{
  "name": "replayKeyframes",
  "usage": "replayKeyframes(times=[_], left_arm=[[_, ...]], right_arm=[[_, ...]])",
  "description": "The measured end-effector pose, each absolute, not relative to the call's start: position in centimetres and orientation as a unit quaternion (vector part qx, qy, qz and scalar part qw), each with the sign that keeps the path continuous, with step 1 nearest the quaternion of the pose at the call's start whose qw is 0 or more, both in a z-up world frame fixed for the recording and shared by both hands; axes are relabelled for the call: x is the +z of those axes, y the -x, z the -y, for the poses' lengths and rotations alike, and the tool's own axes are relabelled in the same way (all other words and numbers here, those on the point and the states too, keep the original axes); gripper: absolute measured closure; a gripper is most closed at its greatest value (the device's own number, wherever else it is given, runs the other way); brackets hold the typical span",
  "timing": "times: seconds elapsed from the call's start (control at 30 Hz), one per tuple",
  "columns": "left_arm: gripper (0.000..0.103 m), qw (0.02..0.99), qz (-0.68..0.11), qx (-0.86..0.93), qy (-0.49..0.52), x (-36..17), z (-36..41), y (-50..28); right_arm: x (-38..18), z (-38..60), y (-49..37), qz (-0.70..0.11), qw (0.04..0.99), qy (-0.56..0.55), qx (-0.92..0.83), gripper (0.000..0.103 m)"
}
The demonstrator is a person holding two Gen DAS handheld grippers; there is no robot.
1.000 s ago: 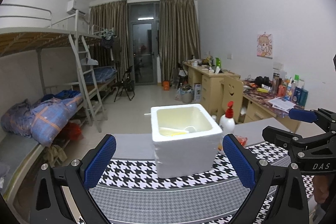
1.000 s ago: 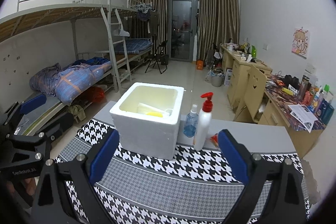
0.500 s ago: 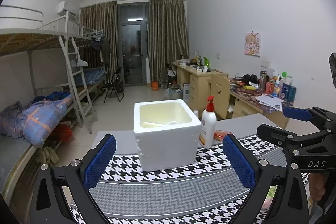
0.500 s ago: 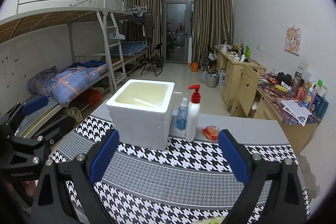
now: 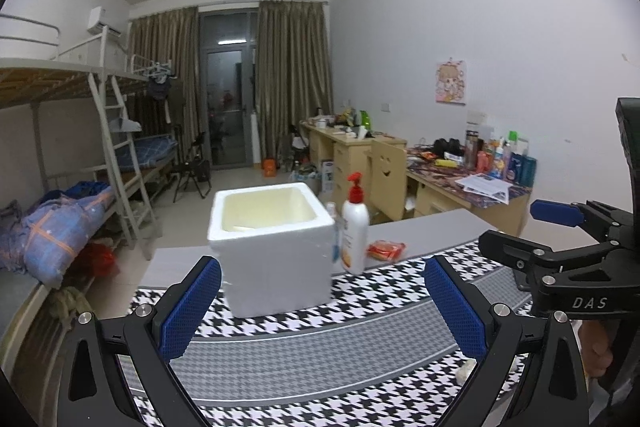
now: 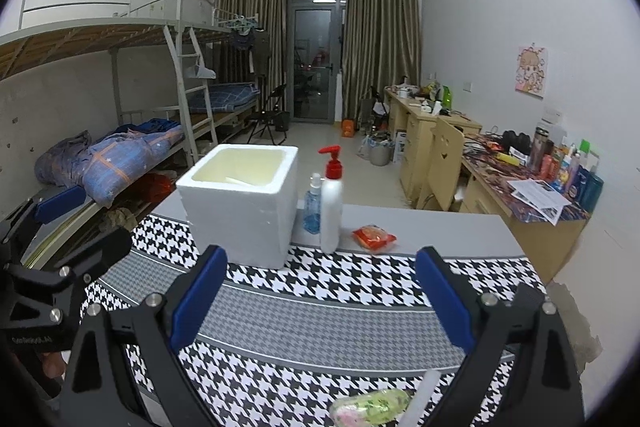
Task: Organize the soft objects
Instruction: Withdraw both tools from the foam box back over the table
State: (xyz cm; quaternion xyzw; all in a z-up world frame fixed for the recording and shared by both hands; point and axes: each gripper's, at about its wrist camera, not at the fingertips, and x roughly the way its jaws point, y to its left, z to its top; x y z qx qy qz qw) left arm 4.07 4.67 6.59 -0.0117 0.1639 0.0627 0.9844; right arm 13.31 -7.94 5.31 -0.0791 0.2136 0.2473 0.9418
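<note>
One open foam box [image 6: 244,203], contents unclear

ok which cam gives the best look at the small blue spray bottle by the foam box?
Right wrist view. The blue spray bottle stands clear between the foam box and the white pump bottle, body and cap both visible. In the left wrist view only a blurred sliver shows, mostly hidden behind the pump bottle and box edge.

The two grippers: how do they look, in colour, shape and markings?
Both are alike. The left gripper and the right gripper have black angular frames with silver screws and two fingers faced with blue textured pads. White letters "DAS" mark the right gripper's side in the left wrist view. No cables show.
</note>
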Motion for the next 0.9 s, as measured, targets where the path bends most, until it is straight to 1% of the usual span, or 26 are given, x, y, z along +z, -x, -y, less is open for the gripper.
replayKeyframes(times=[0.4, 0.73, 0.9], left_arm=[[0.001, 0.986, -0.163, 0.033, 0.017, 4.5, -2.3, -4.2], [0.001, 0.989, -0.146, 0.013, -0.007, 3.1, 0.8, -3.9], [0.001, 0.987, -0.161, -0.003, -0.008, 2.2, 1.7, -4.4]], right_arm=[[3.9, 12.0, -12.5, -0.209, 0.956, 0.056, 0.200, 0.006], [2.6, 14.5, -11.7, -0.200, 0.965, 0.039, 0.165, 0.006], [1.8, 15.7, -11.7, -0.208, 0.966, 0.029, 0.151, 0.006]])
